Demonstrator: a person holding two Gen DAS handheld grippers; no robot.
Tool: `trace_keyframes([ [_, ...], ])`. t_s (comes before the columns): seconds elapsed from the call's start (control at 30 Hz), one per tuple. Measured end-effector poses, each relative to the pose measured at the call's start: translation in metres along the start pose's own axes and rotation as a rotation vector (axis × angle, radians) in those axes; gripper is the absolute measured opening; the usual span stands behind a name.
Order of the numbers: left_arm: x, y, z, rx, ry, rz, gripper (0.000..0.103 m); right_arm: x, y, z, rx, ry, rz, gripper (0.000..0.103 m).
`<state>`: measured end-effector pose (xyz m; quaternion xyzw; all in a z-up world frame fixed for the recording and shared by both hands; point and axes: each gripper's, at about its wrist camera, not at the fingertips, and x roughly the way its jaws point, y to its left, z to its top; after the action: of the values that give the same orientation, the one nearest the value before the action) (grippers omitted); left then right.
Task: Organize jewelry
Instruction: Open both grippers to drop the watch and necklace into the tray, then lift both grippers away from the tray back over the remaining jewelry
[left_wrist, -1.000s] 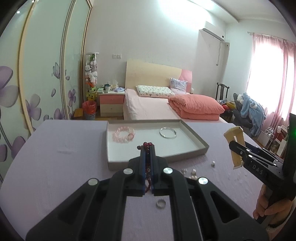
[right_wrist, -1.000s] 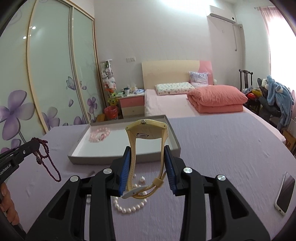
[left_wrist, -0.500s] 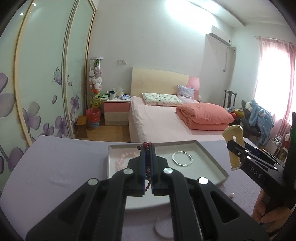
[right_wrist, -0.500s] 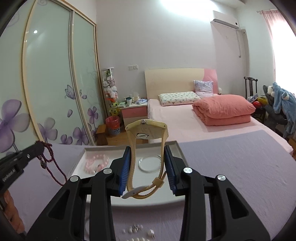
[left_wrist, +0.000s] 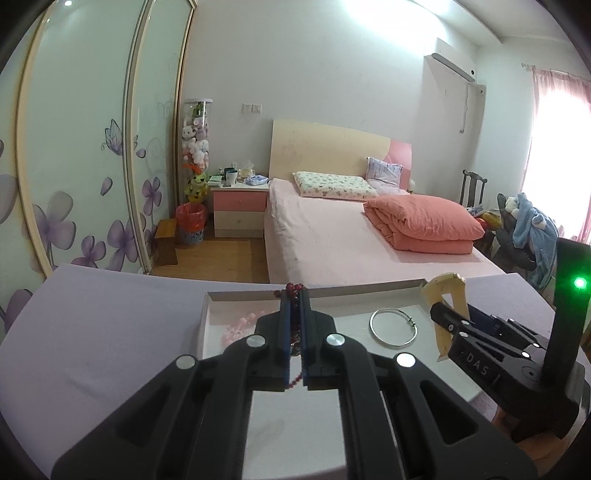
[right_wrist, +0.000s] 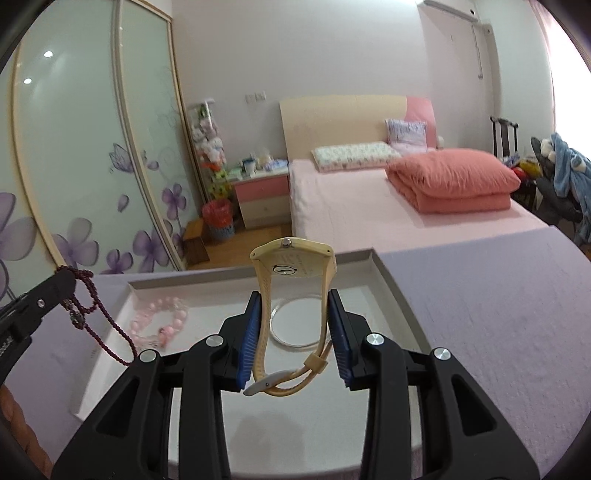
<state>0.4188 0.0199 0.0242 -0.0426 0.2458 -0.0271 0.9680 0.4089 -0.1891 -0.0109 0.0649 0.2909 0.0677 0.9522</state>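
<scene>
My left gripper (left_wrist: 294, 295) is shut on a dark red bead necklace (left_wrist: 293, 287), held over the white tray (left_wrist: 391, 286); the necklace (right_wrist: 96, 317) hangs from it in the right wrist view. My right gripper (right_wrist: 294, 299) is shut on a cream yellow wristwatch (right_wrist: 291, 258), also above the tray (right_wrist: 391, 291). In the tray lie a pink bead bracelet (right_wrist: 157, 323) at the left and a thin silver bangle (left_wrist: 393, 326) in the middle. The watch (left_wrist: 445, 291) and right gripper show at the right of the left wrist view.
The tray sits on a lilac tablecloth (right_wrist: 498, 314). Beyond the table edge are a pink bed (left_wrist: 369, 229), a nightstand (left_wrist: 240, 210) and a floral wardrobe (left_wrist: 74, 166).
Both grippers have moved forward and over the tray with their loads. The loose pearls, ring and studs on the cloth have dropped out of view.
</scene>
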Motion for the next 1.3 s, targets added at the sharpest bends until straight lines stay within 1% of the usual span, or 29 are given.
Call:
trace_keyframes([
  [0.17, 0.018, 0.002, -0.006, -0.011, 0.031, 0.001, 0.005, 0.011, 0.006, -0.001, -0.008, 0.05, -0.013, 0.037],
  [0.3, 0.028, 0.001, -0.011, -0.005, 0.054, -0.003, 0.005, 0.015, 0.006, 0.001, -0.014, 0.068, -0.015, 0.039],
  [0.4, 0.033, 0.0, -0.017, -0.008, 0.076, -0.009, 0.006, 0.018, 0.008, 0.0, -0.022, 0.085, -0.016, 0.043],
  [0.47, 0.033, 0.0, -0.019, -0.01, 0.074, -0.003, 0.008, 0.016, 0.006, -0.001, -0.021, 0.083, -0.015, 0.048],
  [0.53, 0.031, 0.0, -0.02, -0.005, 0.07, 0.006, 0.013, 0.015, 0.008, -0.001, -0.026, 0.073, -0.016, 0.052],
  [0.57, 0.03, 0.0, -0.021, -0.007, 0.067, 0.01, 0.017, 0.014, 0.007, 0.0, -0.025, 0.068, -0.015, 0.052],
  [0.6, 0.029, 0.0, -0.021, -0.009, 0.067, 0.011, 0.018, 0.013, 0.007, 0.0, -0.023, 0.065, -0.014, 0.052],
  [0.77, 0.025, 0.002, -0.02, -0.004, 0.055, 0.024, 0.018, 0.007, 0.008, 0.004, -0.025, 0.039, -0.011, 0.052],
  [0.93, 0.015, 0.0, -0.021, -0.012, 0.048, 0.033, 0.022, -0.005, 0.005, 0.002, -0.032, 0.01, -0.015, 0.052],
  [1.13, -0.005, 0.012, -0.024, -0.038, 0.041, 0.047, 0.023, -0.025, 0.001, -0.004, -0.031, -0.01, -0.016, 0.052],
  [1.3, -0.028, 0.022, -0.032, -0.051, 0.037, 0.058, 0.027, -0.045, -0.003, -0.014, -0.041, -0.021, -0.021, 0.052],
])
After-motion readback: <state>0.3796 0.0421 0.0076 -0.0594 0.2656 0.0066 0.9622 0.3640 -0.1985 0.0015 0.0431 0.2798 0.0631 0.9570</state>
